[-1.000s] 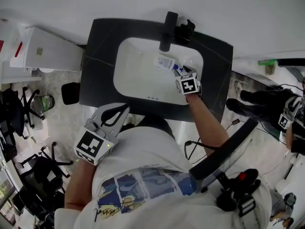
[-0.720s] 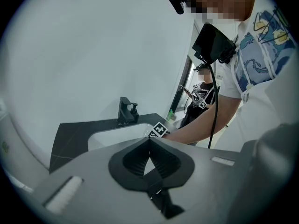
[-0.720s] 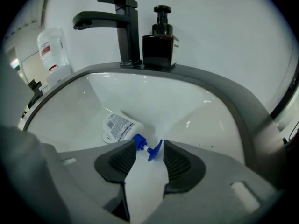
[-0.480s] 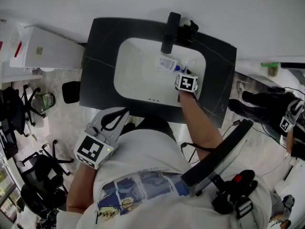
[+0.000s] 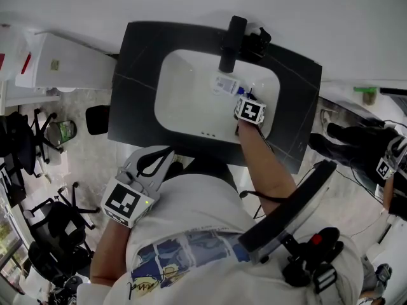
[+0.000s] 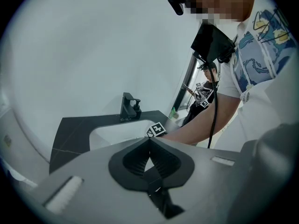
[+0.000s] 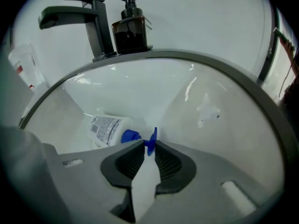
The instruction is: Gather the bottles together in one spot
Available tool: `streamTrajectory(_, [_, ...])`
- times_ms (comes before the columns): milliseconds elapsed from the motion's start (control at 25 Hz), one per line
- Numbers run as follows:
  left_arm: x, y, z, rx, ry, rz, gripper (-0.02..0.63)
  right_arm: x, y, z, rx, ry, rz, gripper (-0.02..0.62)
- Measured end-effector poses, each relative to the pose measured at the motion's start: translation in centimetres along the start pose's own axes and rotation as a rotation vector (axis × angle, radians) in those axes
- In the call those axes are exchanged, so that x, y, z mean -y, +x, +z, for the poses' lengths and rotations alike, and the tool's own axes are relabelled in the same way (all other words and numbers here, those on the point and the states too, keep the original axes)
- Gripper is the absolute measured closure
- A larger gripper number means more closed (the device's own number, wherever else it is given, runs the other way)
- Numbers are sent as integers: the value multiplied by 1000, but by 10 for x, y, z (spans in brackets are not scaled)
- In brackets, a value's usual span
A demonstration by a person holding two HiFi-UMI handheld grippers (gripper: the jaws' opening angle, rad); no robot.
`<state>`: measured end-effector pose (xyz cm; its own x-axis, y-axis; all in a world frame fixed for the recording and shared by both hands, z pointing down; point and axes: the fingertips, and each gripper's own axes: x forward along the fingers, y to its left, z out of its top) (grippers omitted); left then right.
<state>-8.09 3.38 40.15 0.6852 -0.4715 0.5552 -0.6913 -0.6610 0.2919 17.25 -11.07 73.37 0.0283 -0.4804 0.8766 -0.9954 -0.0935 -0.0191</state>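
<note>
Black bench (image 5: 130, 81) against a pale wall carries a white sink (image 5: 184, 100), with a dark tap (image 5: 230, 43) and a dark soap dispenser (image 5: 257, 43) at its back edge. On the floor of the sink, below the tap, a white bottle (image 5: 224, 84) lies on its side, its printed label up and its blue pump top toward the person.

The right tool (image 7: 148, 146) reaches steeply down into the sink. Its jaws have just been closing, and the thin blue nozzle of the bottle's pump now fills the narrow gap between their tips.

The left tool (image 6: 150, 139) is held back near the person's waist, off the front edge of the bench, jaws together with nothing between them.
</note>
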Motion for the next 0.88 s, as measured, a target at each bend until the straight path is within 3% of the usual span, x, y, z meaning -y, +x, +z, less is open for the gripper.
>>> streamTrajectory(280, [0,0,3,3,3,-2,603,3,-7,3,15,-21,3,557])
streamTrajectory(640, [4,4,5,17,37,-48,603,2,-34,35,126,-160,8,563])
streamTrajectory(880, [5,6,10,29,74,-77,603,1,-48,44,172,-319,-7,563])
